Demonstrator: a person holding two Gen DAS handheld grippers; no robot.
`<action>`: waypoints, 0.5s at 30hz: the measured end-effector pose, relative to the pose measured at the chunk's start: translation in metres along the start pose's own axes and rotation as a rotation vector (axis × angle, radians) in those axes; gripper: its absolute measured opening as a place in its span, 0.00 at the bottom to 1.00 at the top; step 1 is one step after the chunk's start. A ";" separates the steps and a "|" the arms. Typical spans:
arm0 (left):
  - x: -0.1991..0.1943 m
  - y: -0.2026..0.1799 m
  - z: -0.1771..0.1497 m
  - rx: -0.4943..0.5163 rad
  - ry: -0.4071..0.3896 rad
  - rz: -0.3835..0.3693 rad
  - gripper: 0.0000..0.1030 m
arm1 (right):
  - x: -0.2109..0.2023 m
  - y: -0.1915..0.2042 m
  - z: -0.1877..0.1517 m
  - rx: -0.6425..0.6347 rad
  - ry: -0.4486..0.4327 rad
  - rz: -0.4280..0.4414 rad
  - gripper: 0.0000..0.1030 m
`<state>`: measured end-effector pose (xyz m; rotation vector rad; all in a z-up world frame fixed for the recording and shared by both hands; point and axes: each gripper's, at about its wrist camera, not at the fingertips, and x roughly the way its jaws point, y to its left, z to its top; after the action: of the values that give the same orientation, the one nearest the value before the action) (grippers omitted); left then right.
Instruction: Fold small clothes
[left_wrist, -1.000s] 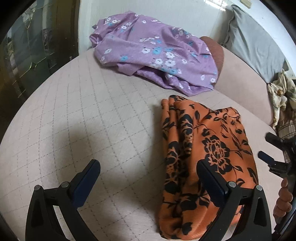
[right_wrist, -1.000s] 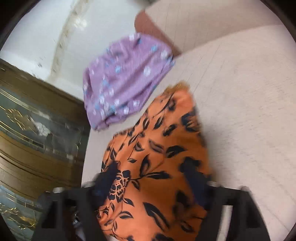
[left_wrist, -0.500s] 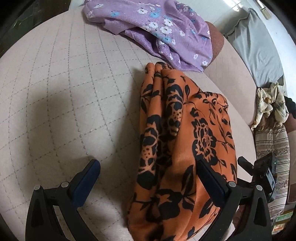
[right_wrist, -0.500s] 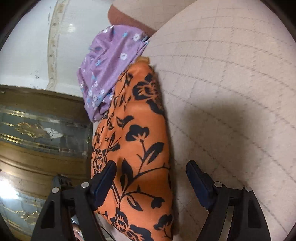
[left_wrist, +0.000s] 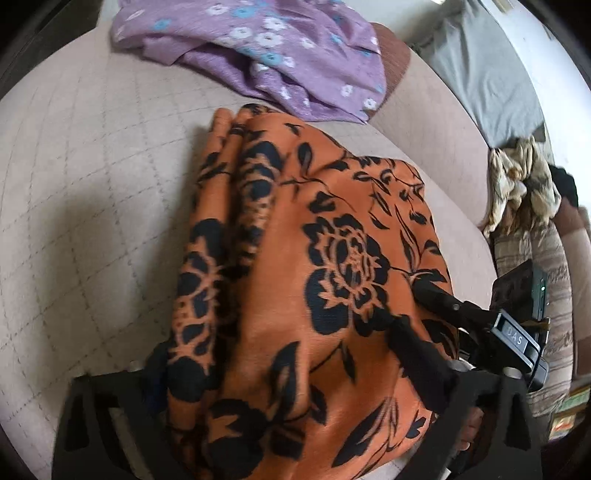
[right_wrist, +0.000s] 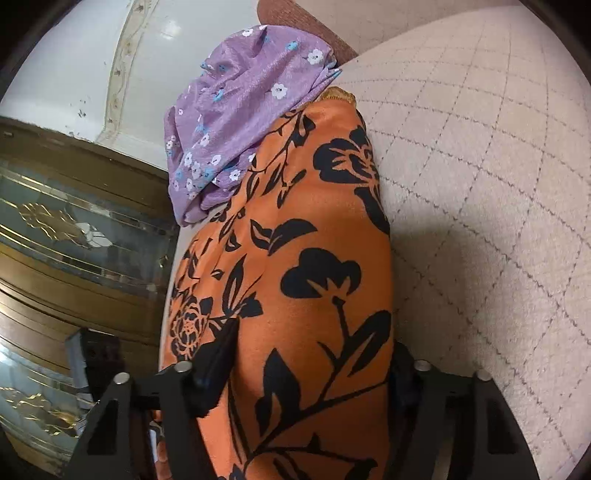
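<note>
Orange floral cloth (left_wrist: 332, 295) between both claws' open fingers

Your folded garment (left_wrist: 332, 258) lies on the quilted cushion (left_wrist: 92, 184), between the fingers of your left gripper (left_wrist: 291, 365). The floral cloth (left_wrist: 266, 48) lies just behind it, at the far edge. Your right gripper (left_wrist: 480, 314) sits at its right.

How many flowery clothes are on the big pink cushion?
2. The orange cloth with black flowers lies folded between both grippers' fingers. The purple cloth with little white and blue flowers is bunched up just behind it. More may be hidden outside the views.
</note>
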<state>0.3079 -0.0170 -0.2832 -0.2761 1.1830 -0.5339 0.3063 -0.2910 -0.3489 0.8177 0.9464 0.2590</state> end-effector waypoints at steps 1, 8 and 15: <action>0.000 -0.001 -0.001 0.006 -0.009 0.023 0.83 | 0.000 0.002 -0.001 -0.013 -0.007 -0.011 0.60; -0.012 -0.001 -0.003 0.025 -0.054 0.058 0.57 | -0.010 0.016 -0.010 -0.078 -0.059 -0.075 0.51; -0.029 -0.010 -0.012 0.079 -0.087 0.053 0.43 | -0.035 0.034 -0.015 -0.137 -0.088 -0.091 0.48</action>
<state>0.2863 -0.0093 -0.2590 -0.1977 1.0797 -0.5163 0.2784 -0.2790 -0.3078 0.6533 0.8711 0.2052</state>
